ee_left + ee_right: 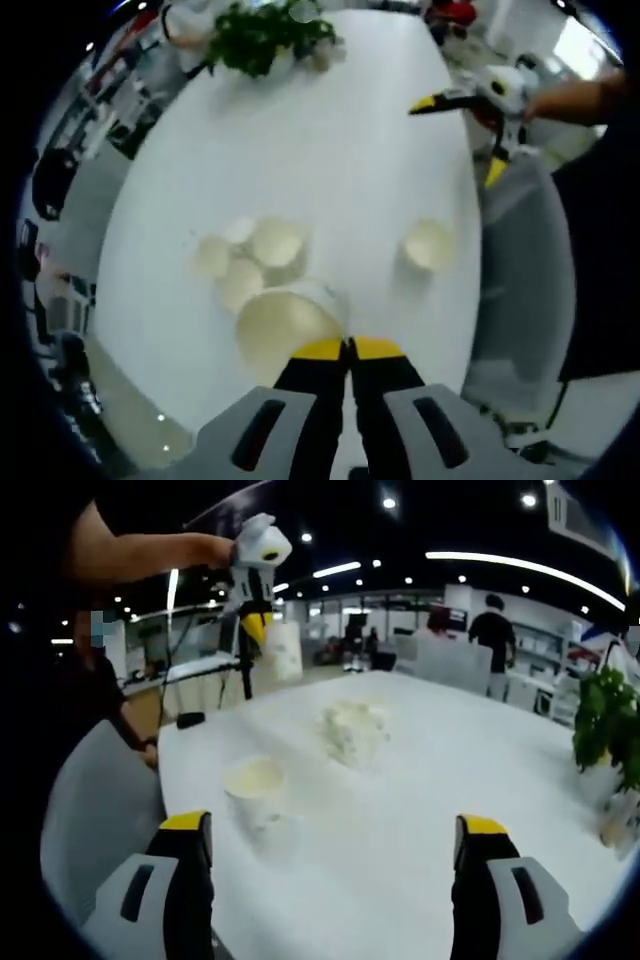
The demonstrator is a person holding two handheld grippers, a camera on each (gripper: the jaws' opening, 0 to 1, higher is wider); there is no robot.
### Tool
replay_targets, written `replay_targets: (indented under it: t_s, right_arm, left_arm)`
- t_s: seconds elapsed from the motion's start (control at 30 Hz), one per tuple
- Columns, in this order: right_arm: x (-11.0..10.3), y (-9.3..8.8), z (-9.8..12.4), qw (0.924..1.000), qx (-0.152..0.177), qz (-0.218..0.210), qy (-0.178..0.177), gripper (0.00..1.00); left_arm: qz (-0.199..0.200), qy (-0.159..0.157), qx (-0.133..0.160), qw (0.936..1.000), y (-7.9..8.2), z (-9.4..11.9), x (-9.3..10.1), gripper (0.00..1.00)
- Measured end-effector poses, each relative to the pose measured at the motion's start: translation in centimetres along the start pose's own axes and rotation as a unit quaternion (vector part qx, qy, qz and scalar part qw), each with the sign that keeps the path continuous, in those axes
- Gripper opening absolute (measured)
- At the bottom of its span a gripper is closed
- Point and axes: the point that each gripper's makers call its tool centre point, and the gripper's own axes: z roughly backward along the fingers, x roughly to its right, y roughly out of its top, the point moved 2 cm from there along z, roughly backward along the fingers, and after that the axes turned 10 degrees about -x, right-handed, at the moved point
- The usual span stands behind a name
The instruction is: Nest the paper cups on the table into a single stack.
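My left tool [349,347] is clamped on a paper cup [285,322], lifted; my right tool [335,825] is spread apart. Next I'd nest it into the lone cup [256,782].

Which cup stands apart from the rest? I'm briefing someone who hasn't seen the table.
Start at the white table and find the cluster of paper cups near its middle. Off to one side, towards the table's edge, stands the lone paper cup: upright, open and empty, touching no other cup.

Soft blur, bright glaring white table [330,150]
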Motion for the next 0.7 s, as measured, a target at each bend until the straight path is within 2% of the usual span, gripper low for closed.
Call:
replay_targets:
  t_s: [0.1,0.4,0.7]
  right_arm:
    - [0.0,0.1,0.0,1.0000,0.000,0.001,0.004,1.00]
    - [0.2,0.1,0.3,0.9999,0.003,0.009,0.004,1.00]
    - [0.0,0.1,0.6,0.9999,0.005,0.009,0.005,1.00]
  left_arm:
    - [-0.008,0.012,-0.007,0.9999,0.4,0.5,0.3,0.00]
    - [-0.024,0.019,-0.024,0.9992,2.0,1.3,2.4,0.00]
    - [-0.036,0.015,-0.042,0.9984,3.5,0.3,4.9,0.00]
